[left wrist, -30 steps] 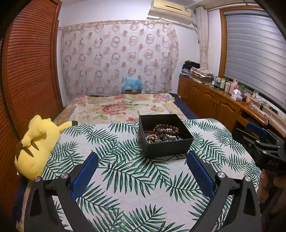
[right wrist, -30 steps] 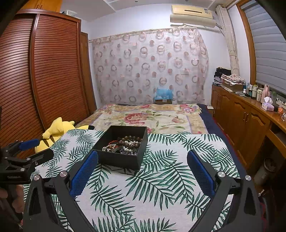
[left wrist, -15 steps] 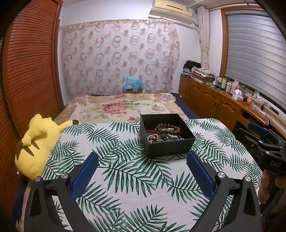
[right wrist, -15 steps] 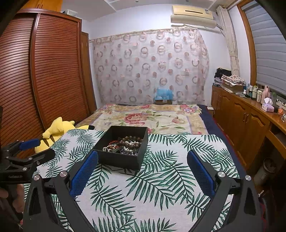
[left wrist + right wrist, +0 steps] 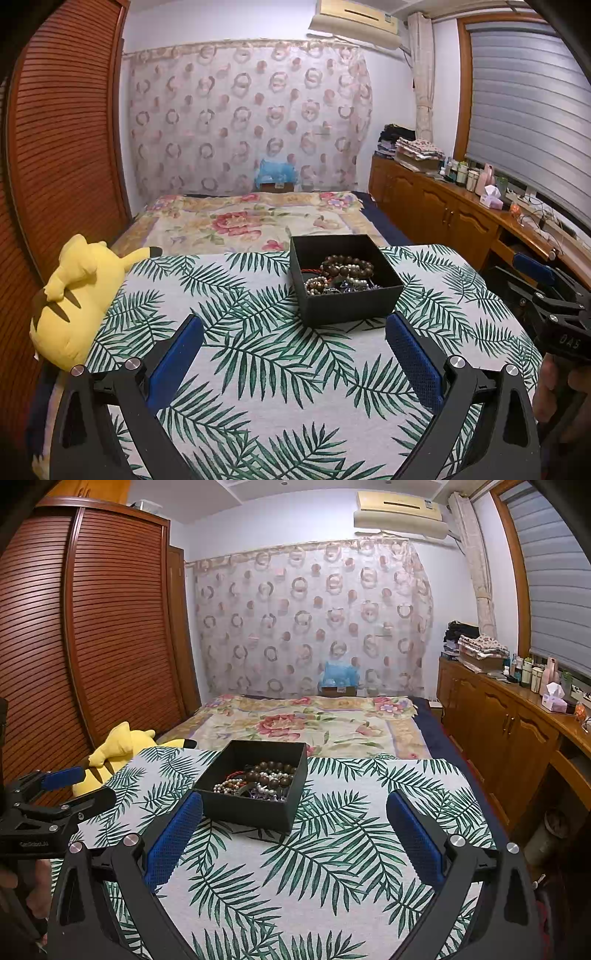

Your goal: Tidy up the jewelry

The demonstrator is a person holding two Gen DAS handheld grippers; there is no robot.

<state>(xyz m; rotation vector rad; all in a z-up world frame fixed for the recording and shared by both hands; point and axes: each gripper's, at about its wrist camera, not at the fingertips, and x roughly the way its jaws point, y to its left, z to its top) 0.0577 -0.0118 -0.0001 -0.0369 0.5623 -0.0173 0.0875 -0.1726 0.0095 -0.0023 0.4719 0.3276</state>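
A black open box (image 5: 351,306) (image 5: 255,814) stands on the palm-leaf tablecloth (image 5: 258,369) (image 5: 332,849). Inside lie tangled bead bracelets (image 5: 345,267) (image 5: 271,773), dark brown and pearl-coloured. My left gripper (image 5: 293,332) is open, held above the cloth with the box just ahead and slightly right. My right gripper (image 5: 293,812) is open too, with the box ahead and left, close to its left finger. Nothing sits between either pair of fingers. Each gripper shows in the other view: the right gripper (image 5: 546,291) at the right edge, the left gripper (image 5: 55,794) at the left edge.
A yellow plush toy (image 5: 74,295) (image 5: 122,746) lies at the table's left edge. Beyond the table is a bed with a floral cover (image 5: 251,221). A slatted wooden wardrobe (image 5: 92,627) stands left, a wooden cabinet (image 5: 461,221) with bottles right.
The left gripper's view has drifted slightly, with the box shifting a little to the right. Both grippers stay open and empty.
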